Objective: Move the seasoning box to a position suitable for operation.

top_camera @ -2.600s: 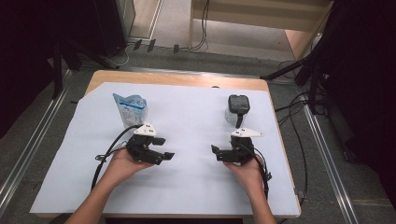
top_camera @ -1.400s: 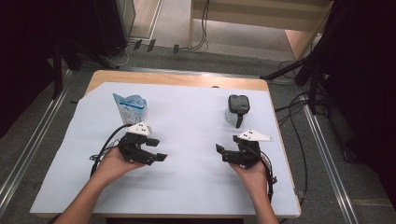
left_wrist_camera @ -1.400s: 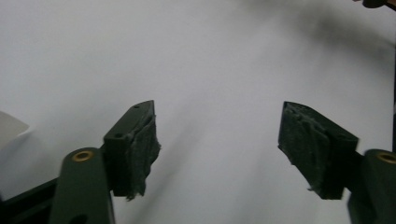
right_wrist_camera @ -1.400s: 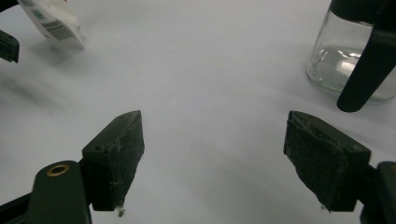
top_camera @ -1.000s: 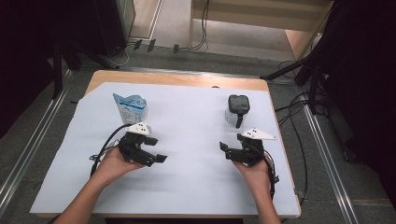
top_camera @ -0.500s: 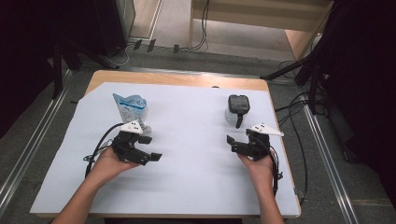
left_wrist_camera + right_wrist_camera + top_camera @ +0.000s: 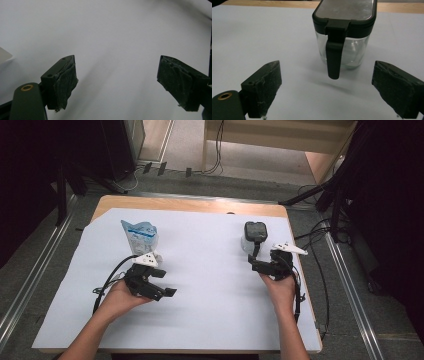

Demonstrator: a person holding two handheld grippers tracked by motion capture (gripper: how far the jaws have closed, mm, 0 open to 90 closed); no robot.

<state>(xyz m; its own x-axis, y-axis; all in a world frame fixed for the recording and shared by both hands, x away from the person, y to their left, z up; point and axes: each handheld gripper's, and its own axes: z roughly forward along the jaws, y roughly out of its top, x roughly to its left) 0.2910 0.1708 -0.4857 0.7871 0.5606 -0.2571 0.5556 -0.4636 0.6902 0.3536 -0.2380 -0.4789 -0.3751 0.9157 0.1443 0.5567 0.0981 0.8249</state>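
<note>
A clear glass jar [image 7: 254,236] with a black lid and a black handle stands at the far right of the white sheet. My right gripper [image 7: 262,263] is just short of it and points at it. In the right gripper view the jar [image 7: 344,37] is straight ahead, beyond my right gripper [image 7: 327,67], and its handle hangs toward me. These jaws have just been opening, stand wide and have nothing between them. A blue and white pouch [image 7: 140,236] stands upright at the far left. My left gripper [image 7: 165,282] is nearer me than the pouch, open over bare sheet, as is my left gripper [image 7: 117,65].
A white sheet [image 7: 210,270] covers the wooden table [image 7: 190,204], whose far edge shows bare wood. Cables trail from both grippers, and the right one hangs by the table's right edge. Dark stands and cables [image 7: 320,227] lie on the floor around the table.
My right hand has moved right and away from me, up to the jar, and its jaws have spread wider. The left hand has shifted slightly left.
</note>
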